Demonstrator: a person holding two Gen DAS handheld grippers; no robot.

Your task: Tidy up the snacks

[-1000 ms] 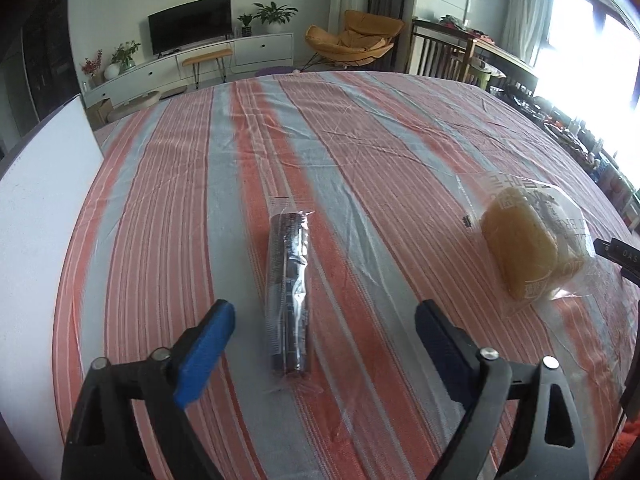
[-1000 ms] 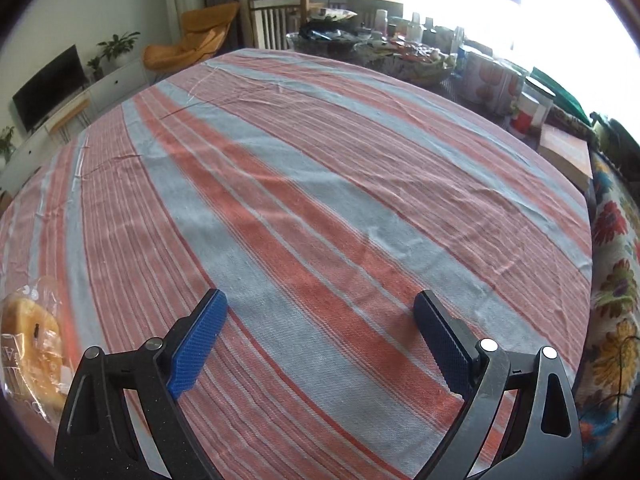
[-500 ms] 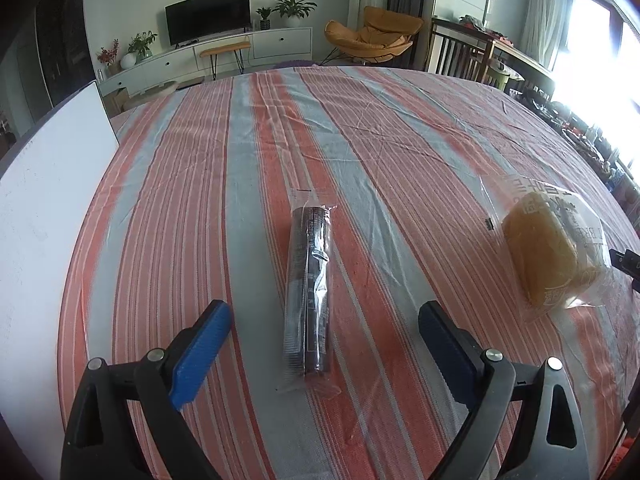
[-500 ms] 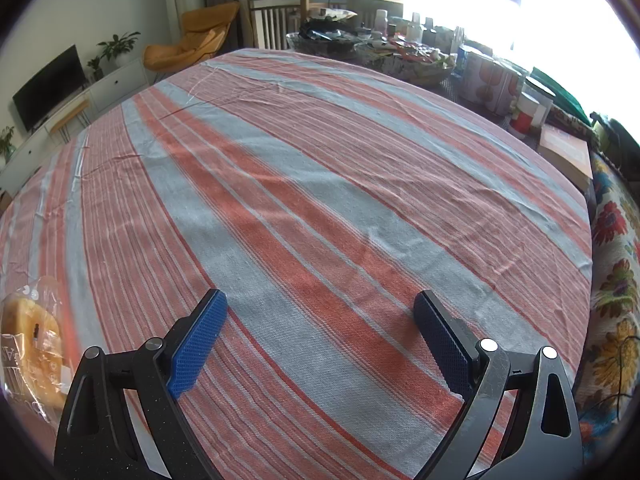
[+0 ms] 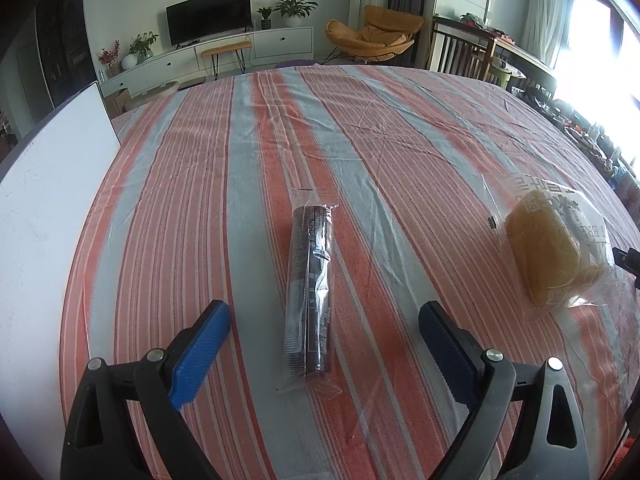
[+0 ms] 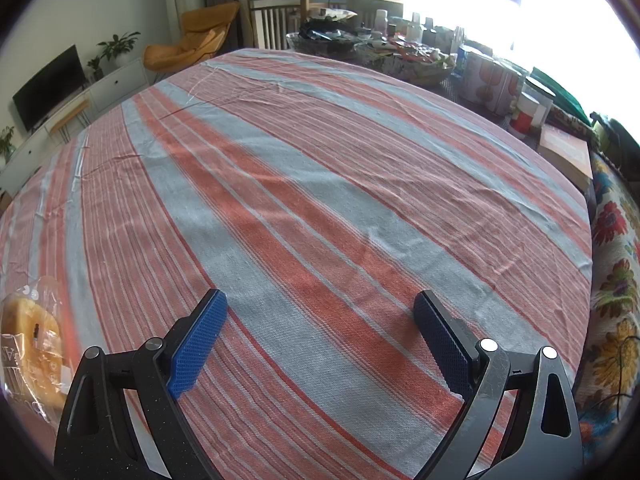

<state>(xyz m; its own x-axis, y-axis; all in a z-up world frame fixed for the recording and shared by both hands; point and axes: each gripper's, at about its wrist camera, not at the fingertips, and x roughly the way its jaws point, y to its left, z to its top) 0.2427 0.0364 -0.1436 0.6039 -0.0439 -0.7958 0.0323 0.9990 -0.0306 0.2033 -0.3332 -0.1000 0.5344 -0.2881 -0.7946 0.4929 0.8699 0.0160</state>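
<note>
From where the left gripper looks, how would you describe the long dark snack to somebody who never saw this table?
Find the table with the red and grey striped cloth. Near its front, between the open fingers of the left gripper, lies a long dark roll in clear wrap. Unlike the bagged yellow bread to its right, it is thin and nearly black.

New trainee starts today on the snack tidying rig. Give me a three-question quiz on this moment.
1. True or false: the left tool is shut on the dark snack roll.
2. Which lies to the roll's right: A) bagged bread B) a bowl?
3. Fill in: between the right tool's fingers lies only the striped ____.

Key: 1 false, it is open with the roll between its fingers; 2 A; 3 tablecloth.
</note>
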